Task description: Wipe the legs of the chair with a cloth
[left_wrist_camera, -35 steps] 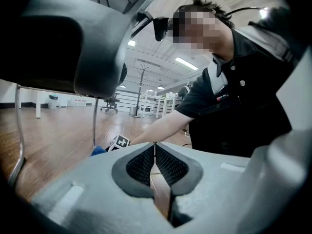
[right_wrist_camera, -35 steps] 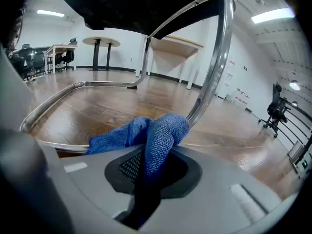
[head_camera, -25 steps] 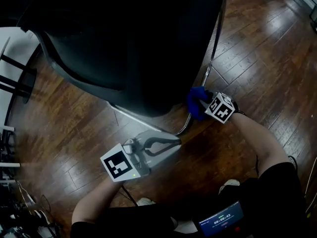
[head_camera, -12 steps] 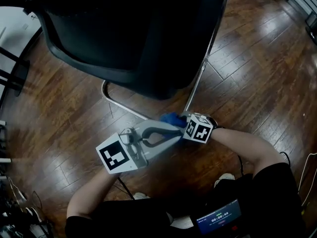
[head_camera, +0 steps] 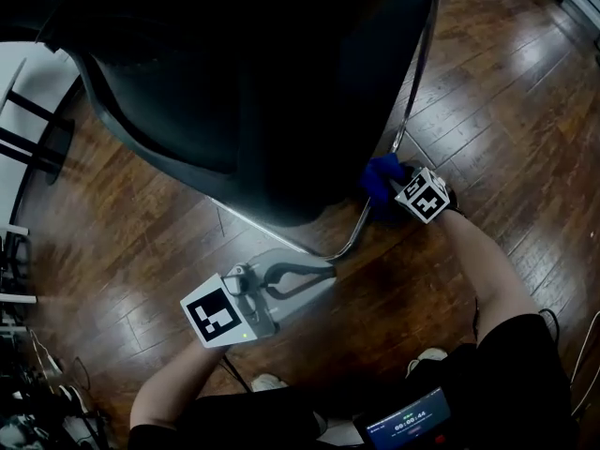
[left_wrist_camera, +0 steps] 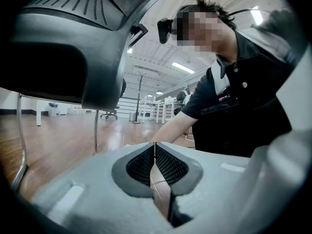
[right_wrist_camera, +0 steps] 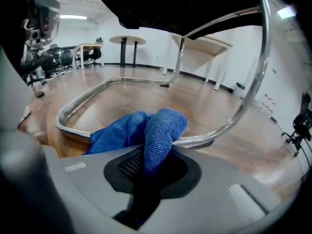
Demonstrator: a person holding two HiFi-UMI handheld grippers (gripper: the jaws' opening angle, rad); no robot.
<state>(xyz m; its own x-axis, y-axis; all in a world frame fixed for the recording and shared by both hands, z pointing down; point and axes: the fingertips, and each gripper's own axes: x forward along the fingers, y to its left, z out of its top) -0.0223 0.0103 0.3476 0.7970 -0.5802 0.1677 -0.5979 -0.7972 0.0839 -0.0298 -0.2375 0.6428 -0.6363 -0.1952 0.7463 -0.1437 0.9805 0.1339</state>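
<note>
Head view is showing a black chair [head_camera: 234,92] standing on a dark wooden floor [head_camera: 506,82]. Its chrome leg tube [head_camera: 413,73] is running down beside the seat and bending into a rail along the floor. The right gripper [head_camera: 392,188] is holding a blue cloth [head_camera: 379,178] against that tube, just above the bend. The left gripper [head_camera: 323,270] is hanging lower, close to the bend in the rail; whether it is touching the rail cannot be determined.

Right gripper view is confirming the hold. The jaws are pinching the blue cloth [right_wrist_camera: 157,130], which is bunching up out of the black pads [right_wrist_camera: 127,165] and lying across the chrome leg tube [right_wrist_camera: 229,122].

Left gripper view is showing the jaws pressed together with nothing between them, the ribbed pads [left_wrist_camera: 168,167] meeting at the tip. The underside of the chair [left_wrist_camera: 63,48] is filling the upper left of that view. A person [left_wrist_camera: 243,91] in a dark collared shirt is leaning in at the right.

Markings: each gripper is carrying a marker cube [head_camera: 221,312] bearing black-and-white square patterns rather than lettering. A small screen [head_camera: 405,420] at the person's waist is displaying a row of pale digits in a clock layout, too small to read with confidence.
</note>
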